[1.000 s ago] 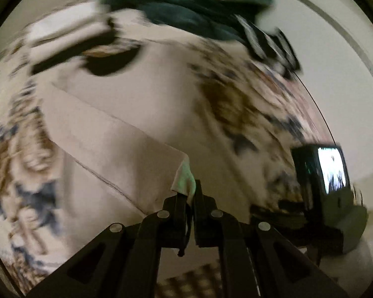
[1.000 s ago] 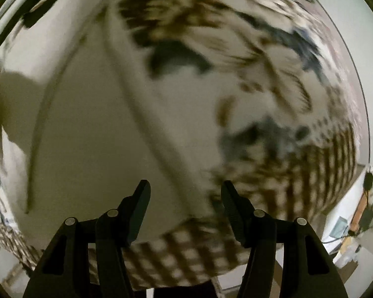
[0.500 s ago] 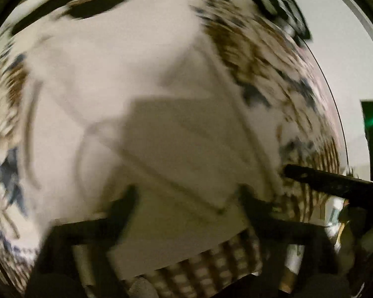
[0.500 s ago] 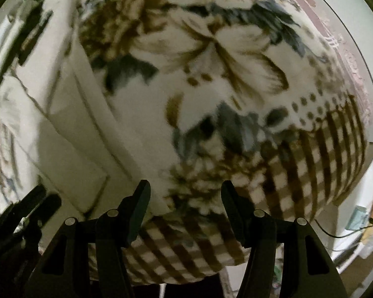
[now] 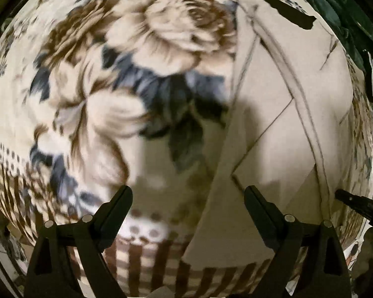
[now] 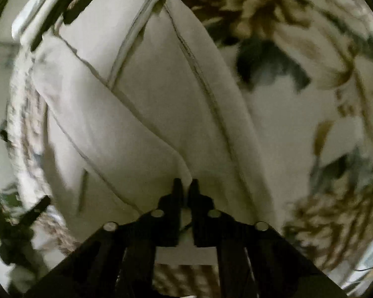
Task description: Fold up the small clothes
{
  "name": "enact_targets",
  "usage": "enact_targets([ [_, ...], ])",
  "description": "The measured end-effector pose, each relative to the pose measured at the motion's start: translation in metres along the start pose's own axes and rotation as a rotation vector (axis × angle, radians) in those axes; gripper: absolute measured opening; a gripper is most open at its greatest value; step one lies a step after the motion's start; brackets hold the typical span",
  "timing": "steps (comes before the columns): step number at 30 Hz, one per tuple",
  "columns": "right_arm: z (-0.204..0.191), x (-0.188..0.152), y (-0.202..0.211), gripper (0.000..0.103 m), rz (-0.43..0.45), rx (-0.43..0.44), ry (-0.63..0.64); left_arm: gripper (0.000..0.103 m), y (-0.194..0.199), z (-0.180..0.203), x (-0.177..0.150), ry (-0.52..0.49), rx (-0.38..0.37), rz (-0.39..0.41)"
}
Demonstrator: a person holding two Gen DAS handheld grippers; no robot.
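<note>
Fingers of the right gripper (image 6: 185, 186) pinch the near edge of the cream garment (image 6: 141, 114), whose long axis runs straight away from them on the floral blanket (image 6: 310, 79). Left gripper (image 5: 187, 198) fingers hang spread over the blanket, left of the garment.

Cream garment (image 6: 141, 114): matt woven cloth, lying smooth, its stitched seams showing as darker lines. Floral blanket (image 5: 126, 79): soft, fuzzy fleece-like cloth, looking matt and napped. Left gripper (image 5: 188, 200) and right gripper (image 6: 185, 185): showing matt black plastic fingers with small shiny metal pins.
</note>
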State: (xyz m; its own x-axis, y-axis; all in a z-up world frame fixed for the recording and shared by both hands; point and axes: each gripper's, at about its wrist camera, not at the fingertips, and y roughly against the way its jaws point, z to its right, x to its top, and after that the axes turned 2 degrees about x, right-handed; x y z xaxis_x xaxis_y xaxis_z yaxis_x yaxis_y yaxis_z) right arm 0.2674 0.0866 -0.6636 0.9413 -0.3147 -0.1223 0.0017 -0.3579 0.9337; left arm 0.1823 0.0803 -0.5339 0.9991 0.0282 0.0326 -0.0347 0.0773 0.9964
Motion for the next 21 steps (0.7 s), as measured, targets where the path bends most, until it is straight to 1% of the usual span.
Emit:
enact_targets([
  [2, 0.036, -0.014, 0.021, 0.007, -0.037, -0.003, -0.002, 0.092, 0.001, -0.010, -0.010, 0.018, -0.016, -0.017],
  [3, 0.054, -0.019, 0.031, 0.012, -0.055, 0.013, -0.027, 0.092, 0.000, -0.014, -0.015, 0.028, -0.029, -0.030],
  [4, 0.051, -0.011, 0.037, 0.023, -0.068, 0.022, -0.054, 0.092, -0.001, -0.018, -0.021, 0.040, -0.053, -0.047],
  [5, 0.081, -0.017, 0.055, 0.031, -0.077, 0.039, -0.102, 0.092, -0.003, -0.018, -0.026, 0.046, -0.074, -0.063],
  [6, 0.099, -0.019, 0.066, 0.045, -0.069, 0.049, -0.131, 0.092, -0.006, -0.018, -0.030, 0.048, -0.098, -0.082],
  [7, 0.125, -0.024, 0.082, 0.048, -0.053, 0.047, -0.159, 0.092, -0.011, -0.017, -0.036, 0.043, -0.134, -0.115],
  [9, 0.174, -0.035, 0.109, 0.049, -0.050, 0.019, -0.187, 0.091, -0.019, -0.013, -0.043, 0.022, -0.171, -0.149],
  [10, 0.188, -0.037, 0.114, 0.049, -0.057, 0.014, -0.194, 0.091, -0.022, -0.010, -0.048, 0.006, -0.194, -0.160],
  [11, 0.213, -0.045, 0.123, 0.049, -0.072, 0.016, -0.203, 0.091, -0.023, -0.009, -0.051, -0.003, -0.207, -0.164],
  [12, 0.227, -0.046, 0.126, 0.049, -0.085, 0.021, -0.206, 0.091, -0.024, -0.006, -0.055, -0.012, -0.217, -0.163],
  [13, 0.244, -0.044, 0.131, 0.049, -0.108, 0.033, -0.208, 0.088, -0.023, -0.004, -0.058, -0.018, -0.222, -0.154],
  [15, 0.286, -0.057, 0.139, 0.049, -0.151, 0.057, -0.219, 0.064, -0.021, 0.001, -0.064, -0.038, -0.228, -0.145],
  [16, 0.303, -0.057, 0.142, 0.049, -0.166, 0.081, -0.230, 0.036, -0.023, 0.006, -0.065, -0.054, -0.213, -0.148],
  [17, 0.315, -0.061, 0.145, 0.049, -0.172, 0.098, -0.239, 0.014, -0.023, 0.011, -0.068, -0.074, -0.192, -0.162],
  [18, 0.334, -0.069, 0.155, 0.045, -0.167, 0.112, -0.247, 0.006, -0.023, 0.011, -0.069, -0.072, -0.209, -0.171],
  [19, 0.345, -0.076, 0.163, 0.024, -0.160, 0.130, -0.244, 0.005, -0.019, 0.006, -0.073, -0.046, -0.234, -0.169],
  [20, 0.352, -0.080, 0.170, 0.008, -0.167, 0.133, -0.235, 0.004, -0.017, 0.006, -0.075, -0.031, -0.242, -0.168],
  [21, 0.368, -0.089, 0.177, 0.004, -0.168, 0.136, -0.230, 0.004, -0.013, 0.002, -0.076, -0.014, -0.258, -0.170],
])
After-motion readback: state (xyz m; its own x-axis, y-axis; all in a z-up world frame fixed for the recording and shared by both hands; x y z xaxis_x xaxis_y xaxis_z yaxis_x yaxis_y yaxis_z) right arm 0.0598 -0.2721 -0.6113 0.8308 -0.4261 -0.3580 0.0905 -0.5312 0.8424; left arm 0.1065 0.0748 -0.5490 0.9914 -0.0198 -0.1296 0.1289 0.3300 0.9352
